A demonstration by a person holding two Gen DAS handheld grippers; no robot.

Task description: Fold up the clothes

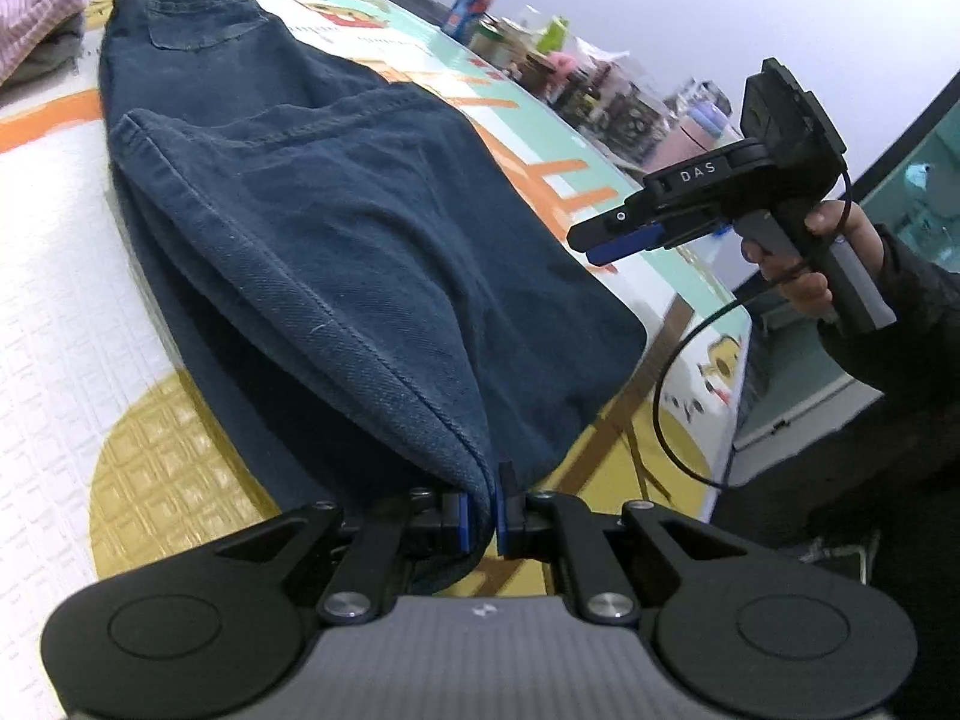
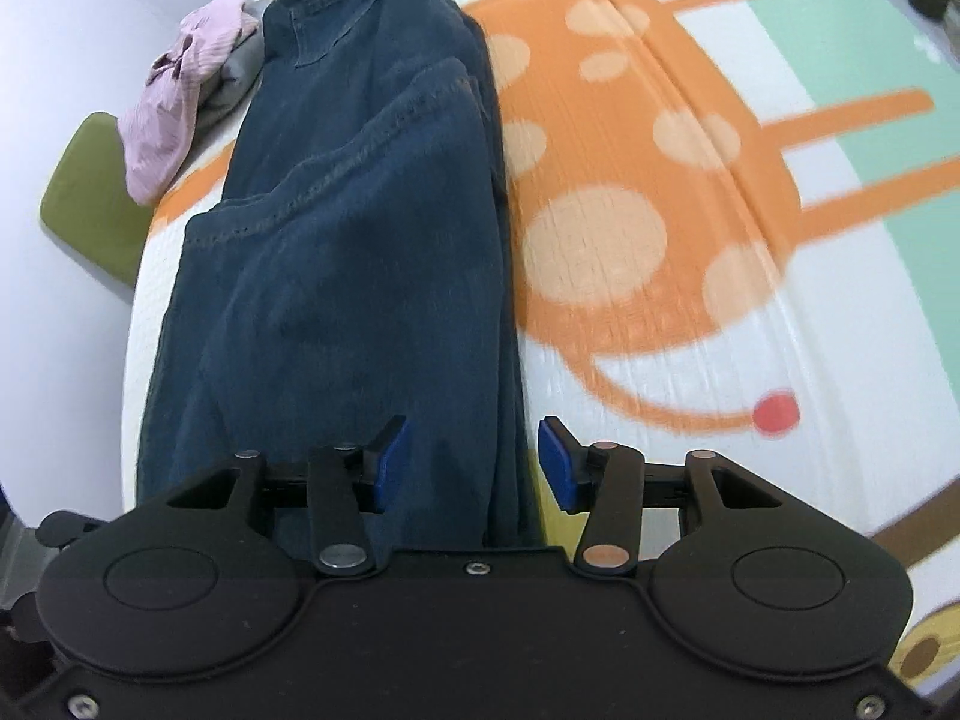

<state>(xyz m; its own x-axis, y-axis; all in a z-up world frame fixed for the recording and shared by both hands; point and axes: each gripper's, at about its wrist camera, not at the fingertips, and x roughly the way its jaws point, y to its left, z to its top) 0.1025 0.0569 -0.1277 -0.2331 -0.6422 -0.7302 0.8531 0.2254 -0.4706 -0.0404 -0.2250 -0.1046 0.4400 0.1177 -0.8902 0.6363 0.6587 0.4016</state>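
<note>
We see dark blue jeans (image 1: 336, 228) lying lengthwise on a patterned play mat (image 1: 72, 324), one leg doubled back over the other so that a hem (image 2: 336, 138) lies partway up the garment. The left gripper (image 1: 483, 519) has its blue-padded jaws pressed together on a fold of denim at the near end, lifting that edge off the mat. The right gripper (image 2: 474, 465), held in a person's hand (image 1: 804, 264) off the mat's right edge, hangs above the jeans with its jaws apart and nothing between them; we note motion blur across the mat in the right wrist view. A pink garment (image 2: 180, 102) sits bunched beside the waistband, at the far corner
</note>
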